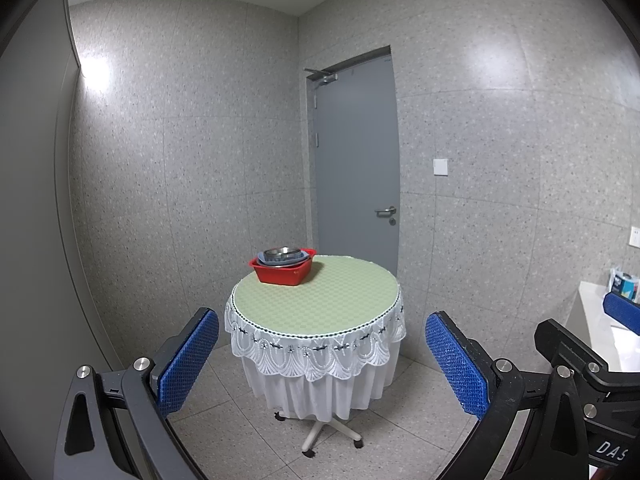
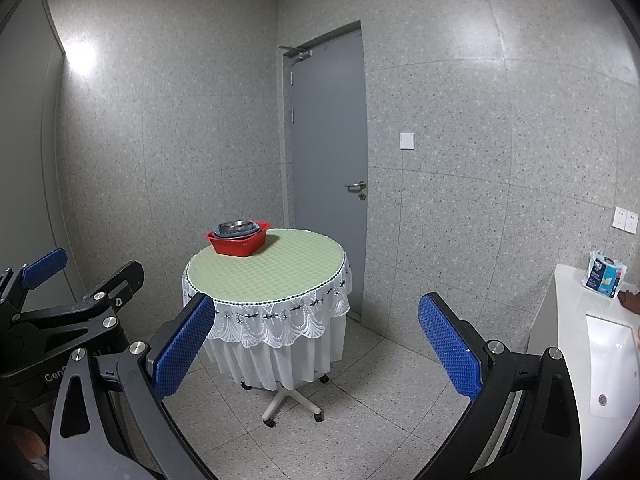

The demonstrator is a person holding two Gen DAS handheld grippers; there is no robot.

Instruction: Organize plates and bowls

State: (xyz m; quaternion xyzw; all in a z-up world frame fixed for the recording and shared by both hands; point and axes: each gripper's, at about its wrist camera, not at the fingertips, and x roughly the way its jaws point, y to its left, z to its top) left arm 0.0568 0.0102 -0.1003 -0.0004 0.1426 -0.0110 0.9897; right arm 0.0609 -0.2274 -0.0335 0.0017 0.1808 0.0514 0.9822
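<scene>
A red plastic basin point(image 1: 283, 271) point(image 2: 238, 241) stands at the far left edge of a round table point(image 1: 320, 300) point(image 2: 268, 272) with a green top and a white lace cloth. Stacked inside it are a blue-grey plate and a metal bowl point(image 1: 280, 253) point(image 2: 236, 226). My left gripper point(image 1: 322, 334) is open and empty, well short of the table. My right gripper point(image 2: 316, 316) is also open and empty, equally far back. The left gripper's body point(image 2: 60, 312) shows at the left of the right wrist view. At the right of the left wrist view sits the right gripper's frame point(image 1: 580, 356).
A grey door point(image 1: 356, 172) point(image 2: 330, 160) is shut behind the table. A white counter point(image 2: 568, 320) with a sink point(image 2: 612, 364) runs along the right, carrying a tissue pack point(image 2: 604, 276). Speckled tile floor point(image 2: 360, 420) lies between me and the table, which stands on a wheeled base point(image 2: 292, 400).
</scene>
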